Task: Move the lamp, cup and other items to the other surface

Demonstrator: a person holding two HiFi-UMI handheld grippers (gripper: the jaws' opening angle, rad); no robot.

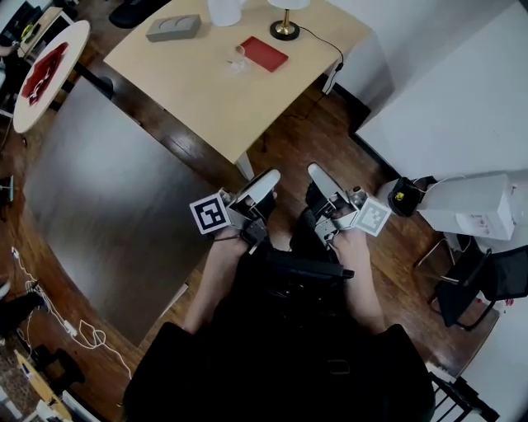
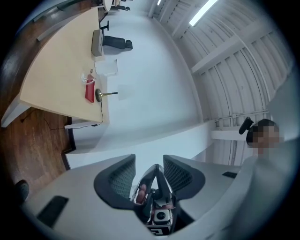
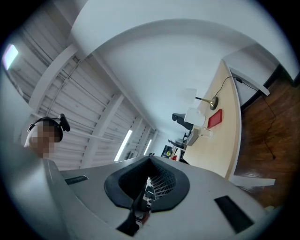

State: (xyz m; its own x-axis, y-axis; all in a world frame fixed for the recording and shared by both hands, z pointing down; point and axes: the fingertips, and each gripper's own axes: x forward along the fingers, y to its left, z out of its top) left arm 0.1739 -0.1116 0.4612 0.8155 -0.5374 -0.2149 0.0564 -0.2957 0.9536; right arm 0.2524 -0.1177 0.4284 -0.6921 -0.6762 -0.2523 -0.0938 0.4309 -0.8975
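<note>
The light wooden table [image 1: 206, 91] stands at the far side. On it are a lamp with a brass base [image 1: 285, 29], a red notebook [image 1: 263, 53], a clear cup [image 1: 239, 58], a grey box [image 1: 174, 27] and a white vessel [image 1: 224, 10]. Both grippers hang close to my body over the wood floor, well short of that table. My left gripper [image 1: 268, 177] [image 2: 149, 157] has its jaws a little apart with nothing between them. My right gripper [image 1: 318, 171] [image 3: 150, 159] is shut and empty. The lamp [image 2: 105, 94] [image 3: 208, 100] and the notebook [image 2: 89, 91] [image 3: 215, 118] appear small and far in both gripper views.
A large grey surface [image 1: 107, 181] fills the left. A round white table [image 1: 49, 70] carrying something red is at the top left. On the right stand a white machine [image 1: 470, 206] and a black chair [image 1: 487, 284]. White cables [image 1: 82, 334] lie on the floor at lower left.
</note>
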